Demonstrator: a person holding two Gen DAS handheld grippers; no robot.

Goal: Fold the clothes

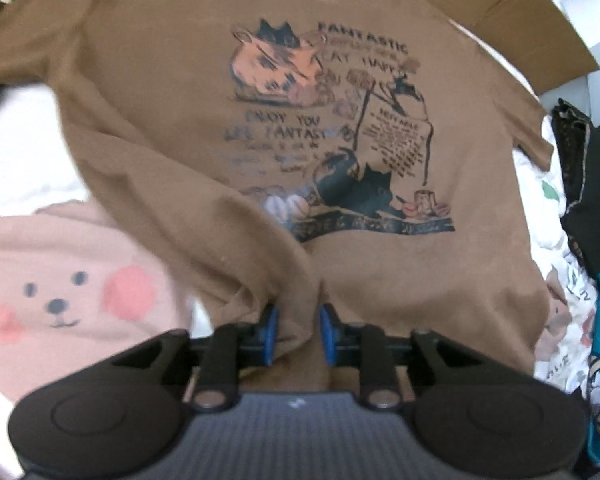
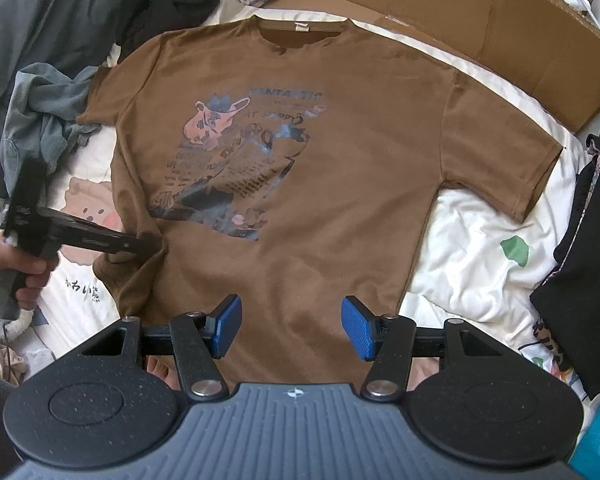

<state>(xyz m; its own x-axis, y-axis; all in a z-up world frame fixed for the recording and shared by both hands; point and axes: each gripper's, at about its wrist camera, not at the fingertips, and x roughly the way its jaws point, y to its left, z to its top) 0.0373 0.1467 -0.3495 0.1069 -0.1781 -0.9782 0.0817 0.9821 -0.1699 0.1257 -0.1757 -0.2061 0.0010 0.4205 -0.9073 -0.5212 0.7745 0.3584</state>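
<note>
On the white bedding [image 2: 460, 248] a brown T-shirt [image 2: 340, 184] was spread; its hem fold was seen between the loosened left gripper [image 1: 298, 330], while the right gripper [image 2: 291, 326] was held open above it

White printed bed cover [image 2: 464, 240] spread underneath, carrying brown T-shirt [image 2: 340, 184] flat at centre, grey clothes [image 2: 48, 120] far left, black garment [image 2: 584, 272] right, flattened cardboard [image 2: 520, 40] far.

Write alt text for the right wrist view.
A brown T-shirt lies flat, print up, on a white bedsheet. The right tongs hover open over its hem; the left tongs touch its bunched corner.
</note>
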